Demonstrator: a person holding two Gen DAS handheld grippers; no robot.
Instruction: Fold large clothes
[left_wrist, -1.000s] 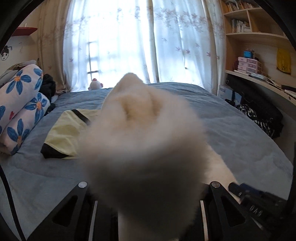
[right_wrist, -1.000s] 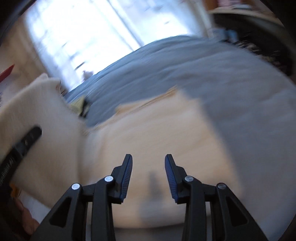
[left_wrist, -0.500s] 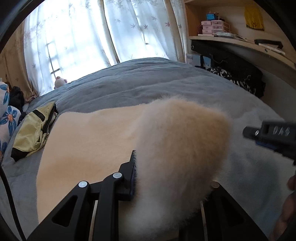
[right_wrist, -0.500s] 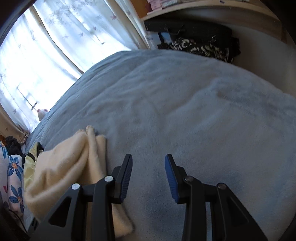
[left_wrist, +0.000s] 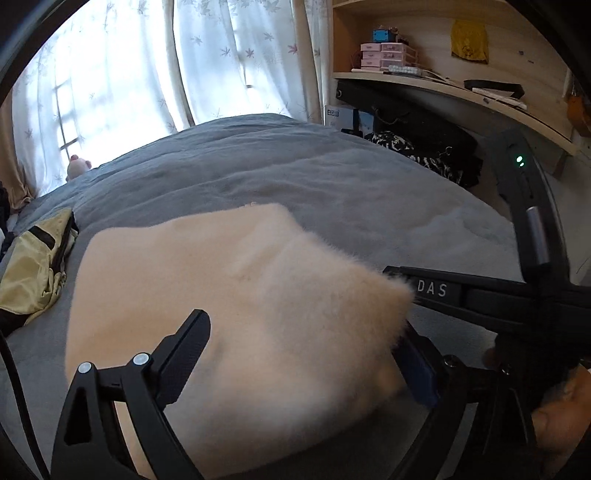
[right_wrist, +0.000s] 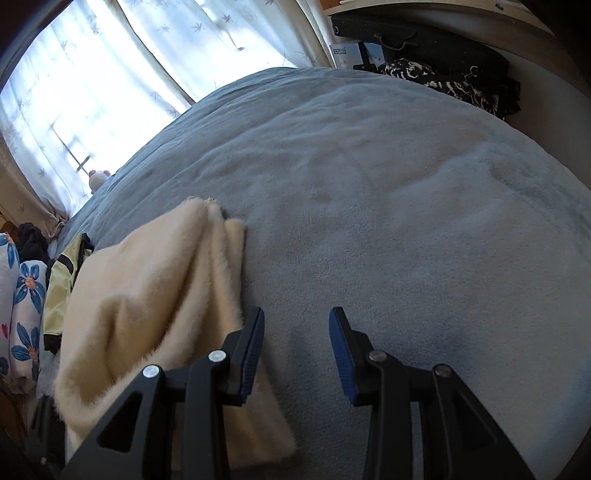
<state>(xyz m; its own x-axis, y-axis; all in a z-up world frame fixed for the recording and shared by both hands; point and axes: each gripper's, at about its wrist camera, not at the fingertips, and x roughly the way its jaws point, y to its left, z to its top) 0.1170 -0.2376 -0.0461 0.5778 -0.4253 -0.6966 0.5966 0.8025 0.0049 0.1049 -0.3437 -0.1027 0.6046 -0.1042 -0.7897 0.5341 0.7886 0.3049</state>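
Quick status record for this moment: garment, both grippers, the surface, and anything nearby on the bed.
garment: cream fluffy fleece garment, lying on the bed, one thick fold raised between the left fingers
left gripper: jaws wide apart, fleece bulging between them, no clamp visible
right gripper: open, empty, over bare blanket just right of the garment's edge
surface: grey-blue plush bed blanket
nearby: pale yellow jacket with black trim left of the garment; blue-flowered white pillows beyond it

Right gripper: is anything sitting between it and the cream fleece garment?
Nothing visible does. The right gripper is open over bare grey blanket, and the cream fleece garment lies immediately beside its left finger. The yellow jacket lies beyond the fleece, out of the way.
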